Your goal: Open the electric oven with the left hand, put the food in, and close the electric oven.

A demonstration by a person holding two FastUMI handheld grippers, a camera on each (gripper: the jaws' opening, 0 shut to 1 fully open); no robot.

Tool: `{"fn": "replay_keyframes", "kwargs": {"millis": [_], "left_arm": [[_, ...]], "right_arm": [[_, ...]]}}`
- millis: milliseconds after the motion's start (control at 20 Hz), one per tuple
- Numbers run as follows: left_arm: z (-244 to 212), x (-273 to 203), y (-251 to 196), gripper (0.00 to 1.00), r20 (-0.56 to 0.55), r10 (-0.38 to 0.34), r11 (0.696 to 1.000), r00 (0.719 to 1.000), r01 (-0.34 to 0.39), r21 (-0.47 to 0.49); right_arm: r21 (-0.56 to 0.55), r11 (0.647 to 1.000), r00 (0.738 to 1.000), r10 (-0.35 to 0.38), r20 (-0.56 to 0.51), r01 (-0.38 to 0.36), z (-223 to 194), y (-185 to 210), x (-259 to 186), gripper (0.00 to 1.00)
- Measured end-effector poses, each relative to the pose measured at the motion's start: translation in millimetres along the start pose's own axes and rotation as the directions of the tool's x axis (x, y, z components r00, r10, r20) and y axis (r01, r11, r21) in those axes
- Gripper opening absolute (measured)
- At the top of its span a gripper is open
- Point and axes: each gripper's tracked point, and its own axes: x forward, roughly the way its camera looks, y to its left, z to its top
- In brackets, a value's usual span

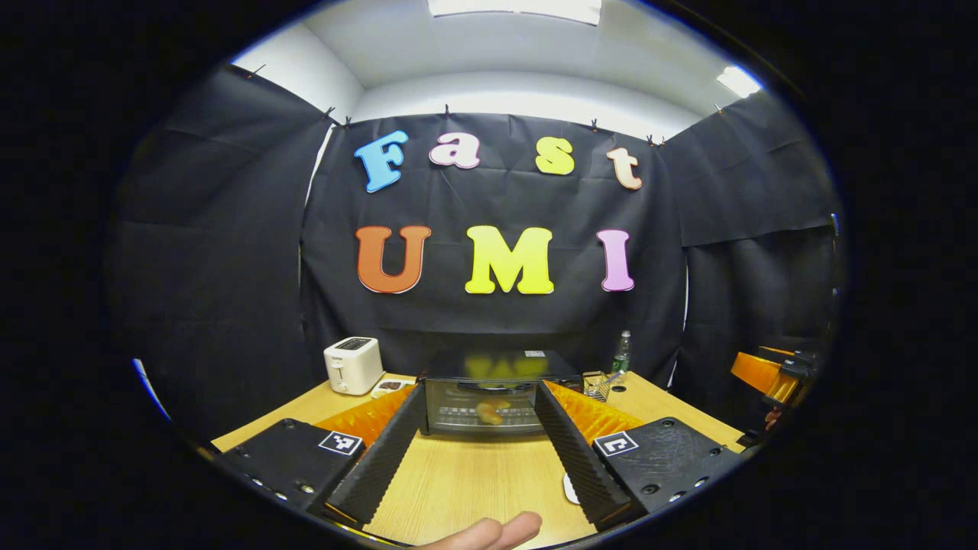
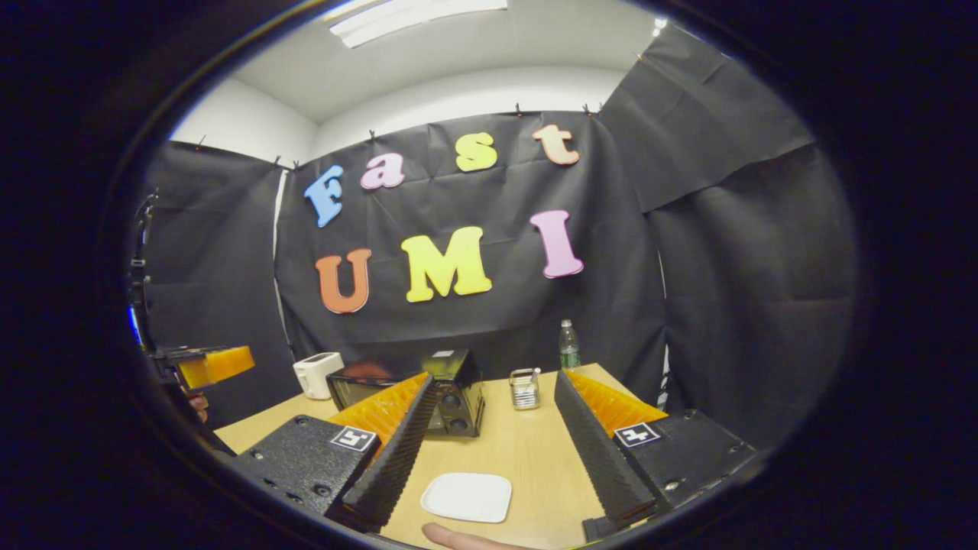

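Observation:
The black electric oven stands at the back of the wooden table, its glass door upright and shut. Through the glass I see a golden piece of food on the rack. My left gripper is open, apart from the oven, its black fingers framing the door. At the right edge the right gripper shows in orange. In the right gripper view, my right gripper is open over the table with nothing in it; the oven lies behind its left finger, and the left gripper hangs at far left.
A white toaster and a small dish sit left of the oven. A bottle and a clear holder stand to its right. A bare white plate lies near the front edge. A fingertip shows at the bottom.

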Motion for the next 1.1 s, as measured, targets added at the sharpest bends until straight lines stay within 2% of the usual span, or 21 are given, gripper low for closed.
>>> {"fn": "replay_keyframes", "kwargs": {"millis": [250, 650, 900, 1100], "left_arm": [[-9, -28, -3, 0.94, -0.016, 0.000, 1.000, 1.000, 0.000, 0.003], [-13, -39, -19, 0.94, -0.034, -0.080, 0.997, 0.996, 0.080, -0.019], [-14, -40, -19, 0.94, -0.036, -0.084, 0.996, 0.996, 0.083, -0.022], [-13, -42, -21, 0.94, -0.030, -0.087, 0.996, 0.996, 0.088, 0.012]], "right_arm": [[-0.050, 0.997, 0.998, 0.064, -0.002, -0.064, 0, 29, -10, 0.94], [-0.115, 0.991, 0.997, 0.073, 0.018, -0.070, 5, 47, -20, 0.93], [-0.123, 0.989, 0.996, 0.085, 0.009, -0.084, 0, 52, -20, 0.94], [-0.123, 0.989, 0.996, 0.088, 0.008, -0.086, -3, 54, -20, 0.94]]}}
